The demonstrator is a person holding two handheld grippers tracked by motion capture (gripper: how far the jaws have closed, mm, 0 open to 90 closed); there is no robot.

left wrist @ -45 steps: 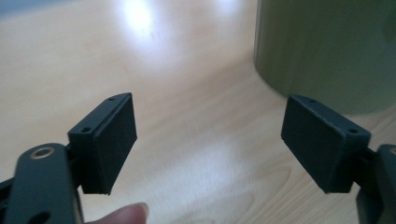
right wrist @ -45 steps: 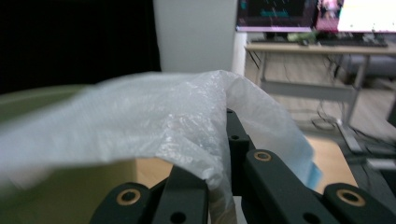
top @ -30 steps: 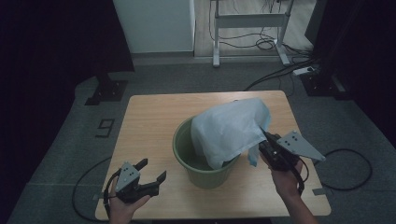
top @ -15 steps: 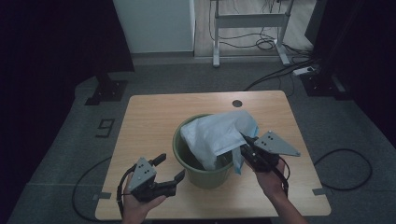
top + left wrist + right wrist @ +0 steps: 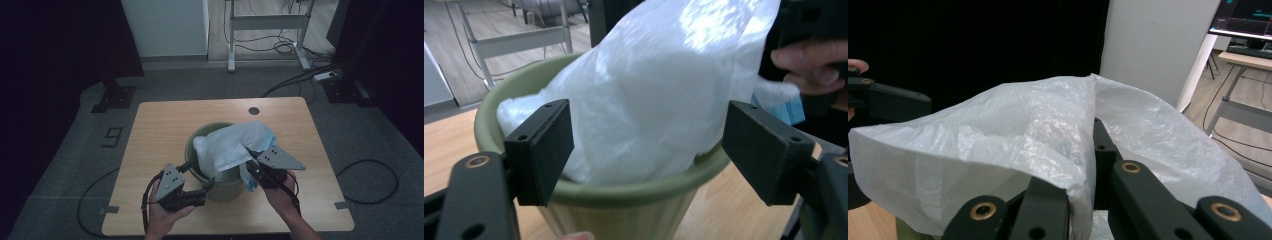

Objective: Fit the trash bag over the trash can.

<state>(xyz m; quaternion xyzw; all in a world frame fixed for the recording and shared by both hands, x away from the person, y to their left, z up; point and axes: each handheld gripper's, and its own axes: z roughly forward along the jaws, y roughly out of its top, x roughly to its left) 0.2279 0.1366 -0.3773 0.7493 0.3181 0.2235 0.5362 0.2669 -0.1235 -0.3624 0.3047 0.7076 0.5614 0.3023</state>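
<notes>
Right gripper (image 5: 254,172): jaws pinched on white plastic bag (image 5: 231,146), which drapes over green bucket (image 5: 192,145) mid-table. Left gripper (image 5: 202,176): jaws wide at the bucket's near rim, gripping nothing. Left gripper view shows a blue patch (image 5: 786,108) behind the bag.

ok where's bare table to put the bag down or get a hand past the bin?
Bare wood runs along the table left of the green bin, across the far edge around the dark round hole, and down the right side. It is crowded at the near edge: the left tongs stand open by the bin, and the right tongs pinch the white bag.
</notes>
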